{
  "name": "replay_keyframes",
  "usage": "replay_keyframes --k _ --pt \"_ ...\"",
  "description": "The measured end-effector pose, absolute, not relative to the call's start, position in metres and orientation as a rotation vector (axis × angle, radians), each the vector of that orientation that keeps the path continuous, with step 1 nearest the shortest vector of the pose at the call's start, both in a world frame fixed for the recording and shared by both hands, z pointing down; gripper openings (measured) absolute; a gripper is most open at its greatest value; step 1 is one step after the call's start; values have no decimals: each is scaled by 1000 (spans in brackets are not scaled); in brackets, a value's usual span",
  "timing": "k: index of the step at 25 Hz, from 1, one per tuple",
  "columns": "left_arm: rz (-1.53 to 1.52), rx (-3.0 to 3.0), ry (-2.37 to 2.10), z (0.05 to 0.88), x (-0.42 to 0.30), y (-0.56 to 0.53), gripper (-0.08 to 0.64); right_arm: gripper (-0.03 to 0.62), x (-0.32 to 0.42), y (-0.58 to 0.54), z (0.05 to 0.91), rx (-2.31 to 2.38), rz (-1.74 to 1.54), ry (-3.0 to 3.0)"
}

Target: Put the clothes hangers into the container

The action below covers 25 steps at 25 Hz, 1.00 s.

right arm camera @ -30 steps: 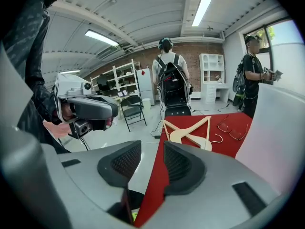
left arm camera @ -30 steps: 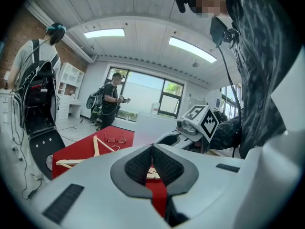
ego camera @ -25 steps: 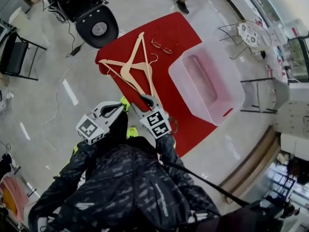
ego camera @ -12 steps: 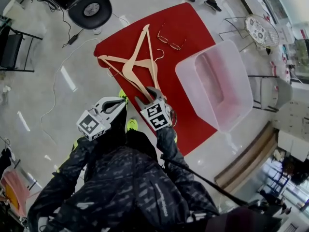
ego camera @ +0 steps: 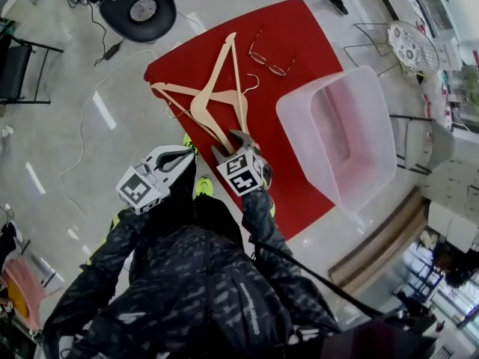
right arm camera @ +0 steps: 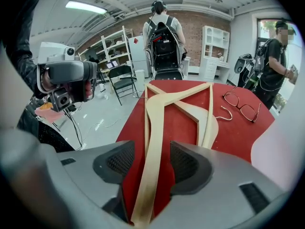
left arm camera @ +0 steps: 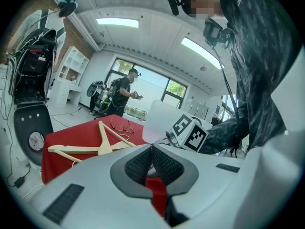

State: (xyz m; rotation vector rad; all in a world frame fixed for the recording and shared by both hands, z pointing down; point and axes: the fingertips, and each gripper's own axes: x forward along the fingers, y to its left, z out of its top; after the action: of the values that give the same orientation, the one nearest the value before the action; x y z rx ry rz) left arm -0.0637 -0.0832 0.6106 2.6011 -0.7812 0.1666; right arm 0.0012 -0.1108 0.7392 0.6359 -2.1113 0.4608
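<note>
Wooden clothes hangers point(ego camera: 213, 99) lie crossed in a pile on a red mat point(ego camera: 299, 32) on the floor. A translucent container point(ego camera: 378, 137) stands on the mat's right side, to the right of the hangers. My right gripper point(ego camera: 229, 145) is low over the hangers' near end. Its jaws have just been opening. One hanger arm point(right arm camera: 155, 113) runs between the pads of the right gripper point(right arm camera: 145, 154) without being pressed. My left gripper point(ego camera: 191, 155) hangs to the left of it, off the mat, its pads point(left arm camera: 143, 161) shut together with nothing held.
A pair of glasses point(ego camera: 269, 58) lies on the mat beyond the hangers. A black wheeled base point(ego camera: 138, 6), cables and a folding chair point(ego camera: 19, 73) are at the far left. A wire stool point(ego camera: 408, 47) stands at the right. People point(right arm camera: 162, 27) stand nearby.
My right gripper has come down toward the near end of the hangers and its jaws stand wider around a hanger arm. The left gripper has sunk a little beside it.
</note>
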Motion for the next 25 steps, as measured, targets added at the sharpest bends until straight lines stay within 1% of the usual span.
replay_keyframes --k 5,7,9,10,11,19,25 --pt "163 2599 -770 618 -60 -88 11 219 5 -113 752 613 423 -2071" --pt "162 2601 -761 617 -58 -87 11 208 5 -112 754 594 410 -2055" --pt "167 2606 -746 616 -56 -86 11 174 5 -112 754 594 398 -2046" --pt "167 2606 -742 615 -55 -86 11 137 6 -112 754 599 394 -2044" --pt "165 2604 -742 614 -55 -86 11 123 6 -112 754 603 394 -2042" --pt "157 2610 -757 607 -58 -84 11 103 7 -108 747 622 398 -2031" --pt "162 2608 -770 601 -60 -81 11 100 6 -105 737 634 420 -2052"
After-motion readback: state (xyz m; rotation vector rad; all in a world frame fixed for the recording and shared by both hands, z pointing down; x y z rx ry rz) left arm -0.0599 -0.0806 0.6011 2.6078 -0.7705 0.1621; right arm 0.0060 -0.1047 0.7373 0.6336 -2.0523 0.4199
